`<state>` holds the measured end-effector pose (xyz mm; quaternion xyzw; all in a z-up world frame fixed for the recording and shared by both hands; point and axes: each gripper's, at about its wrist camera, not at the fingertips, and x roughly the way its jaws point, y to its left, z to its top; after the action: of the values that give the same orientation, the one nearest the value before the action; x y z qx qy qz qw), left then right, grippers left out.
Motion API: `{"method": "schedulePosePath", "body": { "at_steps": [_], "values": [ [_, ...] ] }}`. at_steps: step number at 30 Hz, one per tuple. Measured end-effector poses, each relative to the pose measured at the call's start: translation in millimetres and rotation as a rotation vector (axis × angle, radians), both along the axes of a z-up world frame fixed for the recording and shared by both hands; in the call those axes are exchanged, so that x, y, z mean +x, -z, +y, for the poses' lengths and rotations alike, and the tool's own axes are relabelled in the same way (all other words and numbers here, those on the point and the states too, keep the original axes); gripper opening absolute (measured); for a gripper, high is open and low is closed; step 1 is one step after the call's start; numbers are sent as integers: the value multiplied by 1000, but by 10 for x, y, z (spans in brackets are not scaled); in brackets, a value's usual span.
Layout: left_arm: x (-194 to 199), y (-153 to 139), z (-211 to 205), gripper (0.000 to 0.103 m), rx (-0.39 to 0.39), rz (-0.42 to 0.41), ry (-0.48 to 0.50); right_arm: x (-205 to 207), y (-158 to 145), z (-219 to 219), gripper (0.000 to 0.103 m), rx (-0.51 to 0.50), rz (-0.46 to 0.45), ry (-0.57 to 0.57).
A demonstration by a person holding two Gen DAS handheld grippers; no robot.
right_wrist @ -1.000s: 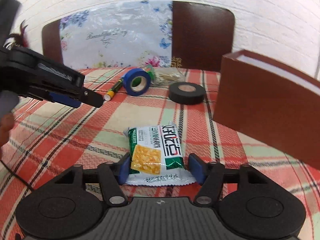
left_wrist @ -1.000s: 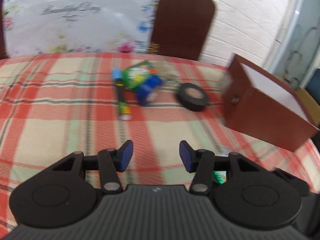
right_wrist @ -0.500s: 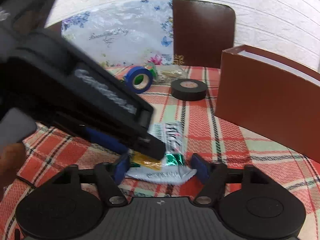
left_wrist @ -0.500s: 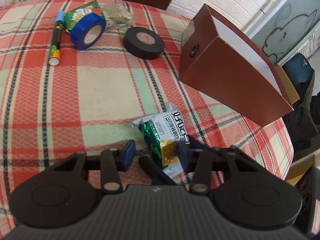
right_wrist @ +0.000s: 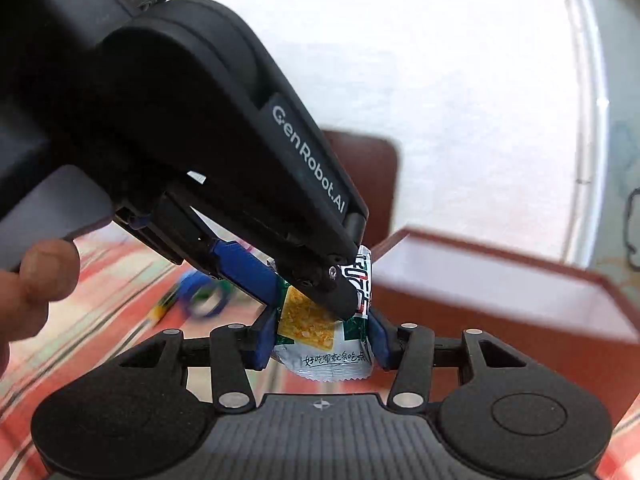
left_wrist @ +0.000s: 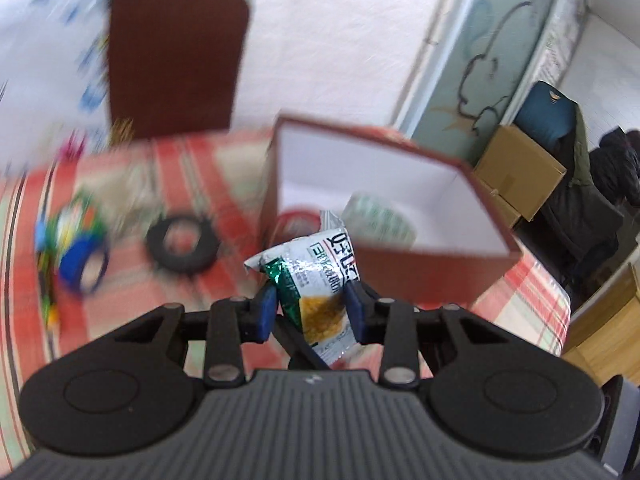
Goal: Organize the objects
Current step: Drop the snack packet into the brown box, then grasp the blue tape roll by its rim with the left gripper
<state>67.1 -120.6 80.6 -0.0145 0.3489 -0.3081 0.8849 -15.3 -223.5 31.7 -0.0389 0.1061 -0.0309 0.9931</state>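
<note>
A green and white snack packet [left_wrist: 320, 276] with a yellow cracker picture is held off the table by both grippers. My left gripper [left_wrist: 311, 312] is shut on it, in front of the open brown box [left_wrist: 424, 276]. My right gripper [right_wrist: 322, 340] is shut on the same packet [right_wrist: 316, 336], and the left gripper's body [right_wrist: 224, 152] crosses above it. The box has a white inside and holds a pale roll [left_wrist: 380, 220] and a red ring [left_wrist: 298, 220].
On the red plaid tablecloth [left_wrist: 224, 280] lie a black tape roll [left_wrist: 182, 246], a blue tape roll [left_wrist: 82, 268] and a marker [left_wrist: 46, 280] at the left. A brown chair back [left_wrist: 172, 60] stands behind. Cardboard boxes [left_wrist: 520, 172] stand off the table's right edge.
Both grippers have closed on the snack packet and lifted it off the table. They have carried it up and toward the open brown box.
</note>
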Motion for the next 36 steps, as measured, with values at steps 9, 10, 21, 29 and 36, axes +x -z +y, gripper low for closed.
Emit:
{"method": "schedulePosePath", "body": {
  "at_steps": [9,10,21,29,36],
  "values": [
    [550,-3,-666,58,163,-128,-57,858,-72,-594,61,1,22,213],
    [562,42,-656,58,165,-110,-61,859,-56,-657,61,43,21,210],
    [25,141,-129,64,63,-150,-72,366,107,-295,72,6,-113,210],
    [-57,691,691,73,90,-4,-253,460,384,207,72,-25,131,-72],
    [95,1042,1653,72,221,-6,-616,766,518,696,72,-81,312,-217]
  ]
}}
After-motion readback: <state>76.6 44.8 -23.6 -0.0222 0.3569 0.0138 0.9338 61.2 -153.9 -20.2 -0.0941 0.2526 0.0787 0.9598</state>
